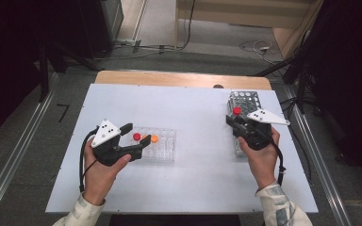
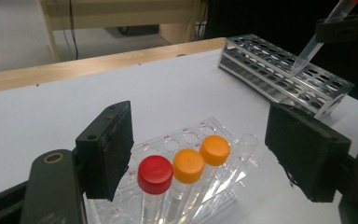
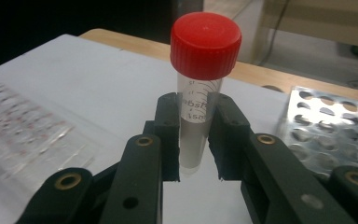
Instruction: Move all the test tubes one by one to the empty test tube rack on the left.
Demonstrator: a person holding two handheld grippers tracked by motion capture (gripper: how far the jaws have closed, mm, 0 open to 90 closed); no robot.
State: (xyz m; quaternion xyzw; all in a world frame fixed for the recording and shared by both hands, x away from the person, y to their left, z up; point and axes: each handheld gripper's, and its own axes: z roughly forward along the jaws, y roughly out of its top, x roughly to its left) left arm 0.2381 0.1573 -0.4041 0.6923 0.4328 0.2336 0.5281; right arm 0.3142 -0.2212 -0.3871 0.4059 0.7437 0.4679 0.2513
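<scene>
Right gripper view has the clearest look at what's going on: the right gripper (image 3: 193, 140) is clenched on a clear tube with a red cap (image 3: 205, 44), pads squeezing the tube body below the cap so the cap stays free and the printed scale faces the camera. The tube sits upright between the pads, held clear of the white table (image 3: 98, 84).

From the high view, that right gripper (image 1: 235, 117) hangs over the metal rack (image 1: 246, 100) at the far right of the table, so the tube is in the air right above the rack's grid of holes. Left gripper view backs this up: the tube's pointed tip (image 2: 307, 51) hovers just over the metal rack (image 2: 284, 77), slightly tilted, not seated in any hole.

Over on the left, the left gripper (image 1: 134, 141) is released, jaws spread either side of the near-left end of the clear plastic rack (image 1: 162, 143) without pinching anything. In its own view you see a red-capped tube (image 2: 155, 174) and two orange-capped tubes (image 2: 189, 165) standing in that rack between the open pads. My guess is it's parked there to steady the plastic rack or be ready for the next tube, since that light tray would slide easily.
</scene>
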